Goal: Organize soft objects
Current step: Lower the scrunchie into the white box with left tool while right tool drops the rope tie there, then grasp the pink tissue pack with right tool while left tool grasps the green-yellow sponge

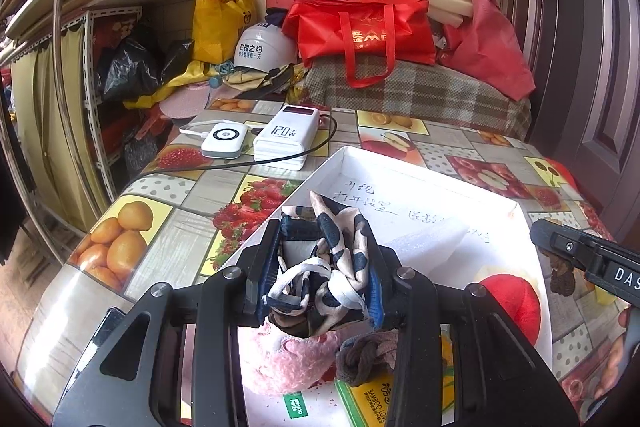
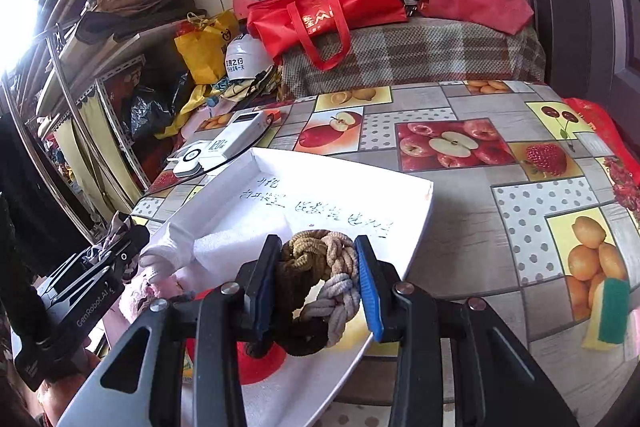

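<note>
Soft objects: a patterned scarf (image 1: 332,267) is clamped in the left hand-held gripper (image 1: 320,267); a braided rope ring (image 2: 320,283) is clamped in the right hand-held gripper (image 2: 318,283). Both are held over a white box lid (image 2: 352,195) on the fruit-print surface (image 2: 500,227). Inside the lid are seen a red plush (image 1: 516,299), a pink fluffy item (image 1: 288,359) and white foam (image 2: 240,247). The lid's far half is bare. A sponge (image 2: 608,311) lies near the surface's right edge.
</note>
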Demonstrator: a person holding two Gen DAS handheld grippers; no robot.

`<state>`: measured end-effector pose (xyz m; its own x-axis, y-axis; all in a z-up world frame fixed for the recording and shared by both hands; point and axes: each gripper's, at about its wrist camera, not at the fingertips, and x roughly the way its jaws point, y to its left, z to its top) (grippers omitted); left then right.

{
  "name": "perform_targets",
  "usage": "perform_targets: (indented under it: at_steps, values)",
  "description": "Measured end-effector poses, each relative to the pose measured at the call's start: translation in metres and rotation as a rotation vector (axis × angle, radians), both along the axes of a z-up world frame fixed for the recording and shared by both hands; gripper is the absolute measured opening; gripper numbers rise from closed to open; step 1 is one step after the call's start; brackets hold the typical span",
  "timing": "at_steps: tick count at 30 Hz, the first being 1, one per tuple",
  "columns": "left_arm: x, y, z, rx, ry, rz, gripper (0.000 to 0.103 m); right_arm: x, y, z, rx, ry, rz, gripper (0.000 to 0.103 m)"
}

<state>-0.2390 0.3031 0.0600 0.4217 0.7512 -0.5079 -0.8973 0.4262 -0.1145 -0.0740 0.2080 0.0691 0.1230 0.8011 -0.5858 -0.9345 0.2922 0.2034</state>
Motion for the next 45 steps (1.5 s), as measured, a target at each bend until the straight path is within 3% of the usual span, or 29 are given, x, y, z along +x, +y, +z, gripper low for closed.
perform_targets:
  at_steps: [13, 16, 18, 19, 20, 22, 34, 39, 45]
  values:
    - [0.004, 0.002, -0.003, -0.017, 0.002, -0.005, 0.036, -0.009, 0.011, -0.01, 0.002, 0.0, 0.005, 0.039]
    - [0.006, 0.002, -0.004, -0.016, 0.012, -0.007, 0.039, -0.009, 0.012, -0.011, 0.007, 0.013, 0.021, 0.047]
    - [0.006, 0.001, -0.006, -0.013, 0.014, -0.001, 0.048, -0.011, 0.01, -0.011, 0.022, 0.032, 0.041, 0.067]
    - [0.006, 0.002, -0.006, -0.013, 0.018, 0.005, 0.06, -0.012, 0.009, -0.011, 0.031, 0.036, 0.046, 0.086]
    - [0.005, 0.002, -0.006, -0.011, 0.023, 0.016, 0.08, -0.014, 0.008, -0.01, 0.04, 0.033, 0.045, 0.093]
    - [0.002, 0.001, -0.005, 0.005, 0.026, 0.04, 0.1, -0.018, 0.005, -0.008, 0.053, 0.018, 0.046, 0.103]
    - [-0.004, 0.0, -0.003, 0.037, 0.037, 0.065, 0.103, -0.026, -0.013, -0.007, 0.091, 0.018, 0.048, 0.103]
    - [-0.007, -0.004, 0.001, 0.048, 0.019, 0.071, 0.103, -0.015, -0.042, -0.011, 0.101, 0.024, 0.025, 0.103]
    - [-0.002, -0.022, 0.007, 0.07, -0.006, 0.011, 0.103, 0.021, -0.087, -0.033, 0.008, 0.001, -0.025, 0.103]
